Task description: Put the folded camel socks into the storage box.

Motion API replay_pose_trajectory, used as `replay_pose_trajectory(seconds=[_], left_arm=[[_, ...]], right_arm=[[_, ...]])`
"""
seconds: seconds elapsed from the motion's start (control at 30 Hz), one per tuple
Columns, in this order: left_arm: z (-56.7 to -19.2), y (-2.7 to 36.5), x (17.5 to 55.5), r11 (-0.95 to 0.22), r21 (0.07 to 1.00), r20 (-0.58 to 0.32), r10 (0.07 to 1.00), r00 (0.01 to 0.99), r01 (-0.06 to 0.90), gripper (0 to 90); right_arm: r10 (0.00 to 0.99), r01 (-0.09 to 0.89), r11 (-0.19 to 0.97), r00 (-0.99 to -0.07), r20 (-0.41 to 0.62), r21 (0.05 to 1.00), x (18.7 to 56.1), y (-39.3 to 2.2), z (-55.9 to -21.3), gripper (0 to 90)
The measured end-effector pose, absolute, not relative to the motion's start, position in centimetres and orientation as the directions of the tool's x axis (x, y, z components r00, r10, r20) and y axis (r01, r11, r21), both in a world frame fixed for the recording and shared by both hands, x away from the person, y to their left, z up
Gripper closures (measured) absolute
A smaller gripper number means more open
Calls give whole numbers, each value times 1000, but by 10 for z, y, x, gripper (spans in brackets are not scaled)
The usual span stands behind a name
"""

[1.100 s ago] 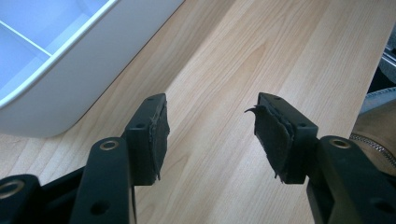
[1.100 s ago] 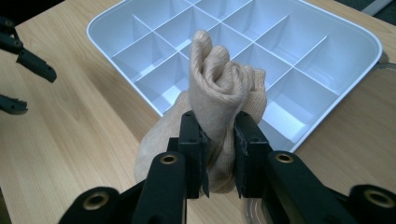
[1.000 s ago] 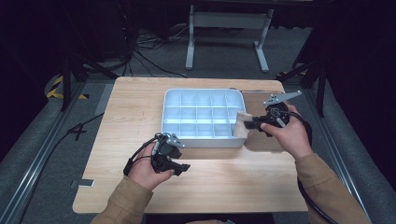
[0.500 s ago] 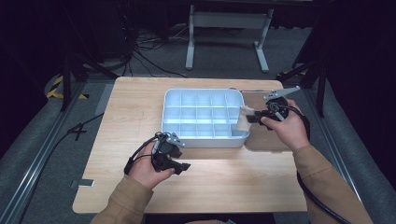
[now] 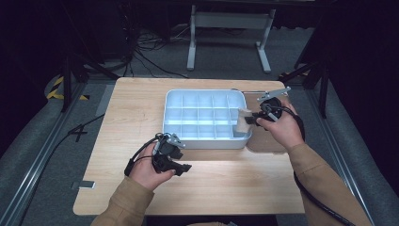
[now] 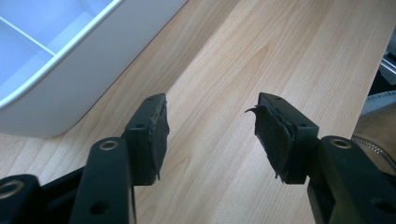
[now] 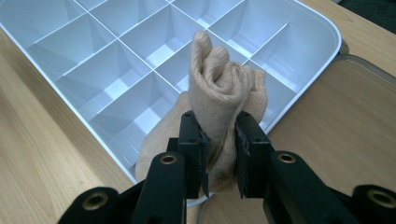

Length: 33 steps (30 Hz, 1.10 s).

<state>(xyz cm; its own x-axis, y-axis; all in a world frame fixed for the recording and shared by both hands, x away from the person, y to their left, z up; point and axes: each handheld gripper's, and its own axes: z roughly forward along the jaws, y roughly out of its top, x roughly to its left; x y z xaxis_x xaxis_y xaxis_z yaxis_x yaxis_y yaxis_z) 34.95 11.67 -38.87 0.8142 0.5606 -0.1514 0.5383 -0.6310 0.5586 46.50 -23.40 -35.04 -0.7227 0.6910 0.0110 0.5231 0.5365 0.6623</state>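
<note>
right gripper [image 7: 218, 154]: my fingers [image 7: 191, 154] are pinched tight on a rolled-up beige sock [image 7: 219, 102], gripping it near the lower end.
sock position: hanging over the 3 o'clock edge of the white divided tray [image 5: 188, 101], right above the corner compartment nearest me.
sock direction: long axis runs away from the fingers, rolled tip pointing out over the tray in the right gripper view; from the high view it looks roughly upright.
left gripper [image 6: 210, 135]: fingers spread wide with nothing between them, over bare desk [image 5: 136, 103], just off the tray's 7 o'clock corner.
extra: brown mat [image 7: 327, 121] beside the tray at 3 o'clock, under my right hand [image 5: 282, 129].
</note>
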Motion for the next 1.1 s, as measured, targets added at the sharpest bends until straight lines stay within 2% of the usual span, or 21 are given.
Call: replay_pose_trajectory(seconds=[0.53, 0.8, 1.1], left_arm=[[-388, 122, 348, -614, 565, -162, 572, 804, 551, 452], [-389, 124, 346, -618, 554, -157, 581, 799, 558, 447], [-391, 126, 345, -608, 555, -162, 590, 791, 567, 441]], right_arm=[[663, 511, 660, -742, -105, 551, 469, -210, -367, 753], [643, 516, 700, -756, -121, 494, 469, -199, -380, 752], [656, 572, 710, -749, -90, 411, 471, -189, -391, 755]])
